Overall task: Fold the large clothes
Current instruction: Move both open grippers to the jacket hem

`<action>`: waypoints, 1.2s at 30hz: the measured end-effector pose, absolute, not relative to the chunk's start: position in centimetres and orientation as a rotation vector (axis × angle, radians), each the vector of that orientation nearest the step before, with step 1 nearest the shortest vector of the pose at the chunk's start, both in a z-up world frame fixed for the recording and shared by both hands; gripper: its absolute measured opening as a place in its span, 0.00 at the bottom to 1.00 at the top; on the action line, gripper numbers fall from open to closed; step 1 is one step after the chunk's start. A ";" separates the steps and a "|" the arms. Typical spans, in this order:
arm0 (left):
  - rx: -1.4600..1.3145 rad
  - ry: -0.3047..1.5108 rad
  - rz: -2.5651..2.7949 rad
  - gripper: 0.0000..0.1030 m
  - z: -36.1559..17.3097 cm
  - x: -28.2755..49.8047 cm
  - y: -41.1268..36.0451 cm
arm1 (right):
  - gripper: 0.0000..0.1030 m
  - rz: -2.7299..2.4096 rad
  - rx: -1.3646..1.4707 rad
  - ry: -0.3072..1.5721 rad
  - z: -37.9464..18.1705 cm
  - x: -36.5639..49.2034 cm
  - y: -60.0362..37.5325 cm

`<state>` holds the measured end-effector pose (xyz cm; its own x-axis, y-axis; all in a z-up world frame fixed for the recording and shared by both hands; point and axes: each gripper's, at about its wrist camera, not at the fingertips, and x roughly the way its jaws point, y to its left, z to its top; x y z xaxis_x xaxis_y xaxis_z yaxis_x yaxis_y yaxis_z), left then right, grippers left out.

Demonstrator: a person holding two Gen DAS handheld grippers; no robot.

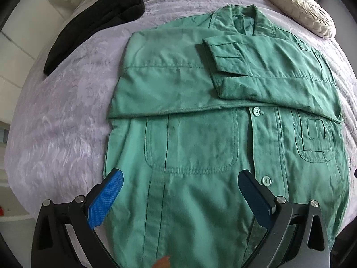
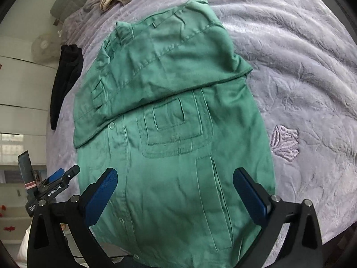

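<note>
Green jacket point(image 1: 200, 134) lies flat on the bedspread point(image 1: 67, 122), sleeves folded across its far half. I hold my left gripper point(image 1: 180, 178) and right gripper point(image 2: 175, 176) spread wide above its near half, gripping nothing.

Soft, even daylight, faint shadows, strong fisheye bending and dark corners.
</note>
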<state>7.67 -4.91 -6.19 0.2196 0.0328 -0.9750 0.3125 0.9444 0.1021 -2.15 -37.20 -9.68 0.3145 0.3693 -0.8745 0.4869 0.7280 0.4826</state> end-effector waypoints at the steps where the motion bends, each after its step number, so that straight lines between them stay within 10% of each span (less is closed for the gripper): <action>1: 0.298 1.346 -0.194 1.00 -6.2 7.4 -4.8 | 1.00 -0.080 0.813 1.301 -9.8 -2.3 -37.2; 36: 0.255 1.359 -0.222 1.00 -3.6 -0.9 -2.2 | 1.00 0.023 0.826 1.348 -8.9 -5.1 -32.3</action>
